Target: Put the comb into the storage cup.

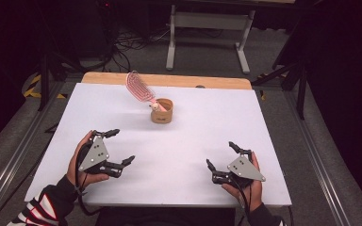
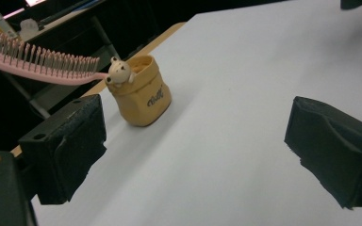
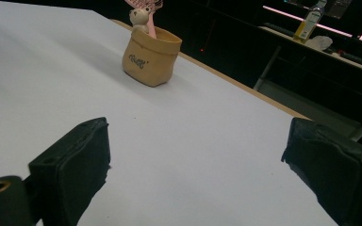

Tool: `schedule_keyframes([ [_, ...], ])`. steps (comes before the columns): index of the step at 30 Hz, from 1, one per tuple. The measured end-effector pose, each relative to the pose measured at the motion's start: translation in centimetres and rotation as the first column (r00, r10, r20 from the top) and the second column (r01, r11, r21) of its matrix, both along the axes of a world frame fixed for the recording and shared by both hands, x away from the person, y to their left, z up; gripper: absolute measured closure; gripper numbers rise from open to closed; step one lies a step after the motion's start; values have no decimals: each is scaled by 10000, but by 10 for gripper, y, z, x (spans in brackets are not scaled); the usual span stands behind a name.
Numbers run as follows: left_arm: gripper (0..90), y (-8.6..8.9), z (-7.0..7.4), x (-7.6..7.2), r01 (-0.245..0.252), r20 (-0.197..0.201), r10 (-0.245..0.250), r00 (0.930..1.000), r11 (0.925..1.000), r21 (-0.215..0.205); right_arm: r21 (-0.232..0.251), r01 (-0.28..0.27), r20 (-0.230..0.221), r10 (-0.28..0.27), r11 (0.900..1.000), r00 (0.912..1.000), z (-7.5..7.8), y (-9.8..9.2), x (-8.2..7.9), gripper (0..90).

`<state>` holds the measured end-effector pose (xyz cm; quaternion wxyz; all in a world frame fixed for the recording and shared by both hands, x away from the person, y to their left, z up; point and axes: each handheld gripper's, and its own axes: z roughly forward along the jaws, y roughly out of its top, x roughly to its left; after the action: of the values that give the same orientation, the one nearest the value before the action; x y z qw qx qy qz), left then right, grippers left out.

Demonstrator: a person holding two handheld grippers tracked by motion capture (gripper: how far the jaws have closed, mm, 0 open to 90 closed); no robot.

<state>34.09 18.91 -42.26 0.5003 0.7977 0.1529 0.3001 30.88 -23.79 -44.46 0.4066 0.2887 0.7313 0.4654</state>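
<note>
Both grippers rest low at the near edge of the table (image 1: 122, 101), well apart from the work. Left gripper (image 1: 121, 147) has jaws spread wide, holding nothing; right gripper (image 1: 221, 155) likewise spread and empty. The pot (image 1: 162, 111), a small tan sack-shaped holder with a little bear on its rim, stands upright toward the far middle of the table. The comb (image 1: 139, 87), pink, sits handle-down in the pot, teeth end leaning out to the far left over the rim. In the left gripper view the comb (image 2: 37, 63) leans out of the pot (image 2: 143, 96); the right gripper view has the pot (image 3: 151, 59) ahead.

Step, as I judge it: comb looks already placed, hands parked, or a reach not yet begun. A next move would need one gripper to go forward to the comb shaft above the rim and pinch across it, while the other steadies the light pot.
</note>
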Motion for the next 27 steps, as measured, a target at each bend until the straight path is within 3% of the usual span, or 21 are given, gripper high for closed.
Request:
schedule_keyframes([
  [12,70,12,-22,-10,-386,-191,398,9990,9976,583,-145,-1,9,1,9999,10000,-2,1,0,82],
  [13,70,13,-24,-10,-384,-323,399,9987,9983,448,-165,3,4,-3,9999,10000,-2,1,0,82],
  [16,68,16,-31,-12,-475,-446,508,9977,9963,713,-142,23,-27,-23,9999,10000,-2,1,-1,82],
  [18,67,18,-33,-12,-478,-589,516,9969,9968,633,-152,32,-25,-32,9999,10000,-3,1,0,82],
  [27,62,32,-51,-13,-853,-1292,933,9872,9942,658,-292,-14,-198,8,9996,9998,-7,3,2,80],
])
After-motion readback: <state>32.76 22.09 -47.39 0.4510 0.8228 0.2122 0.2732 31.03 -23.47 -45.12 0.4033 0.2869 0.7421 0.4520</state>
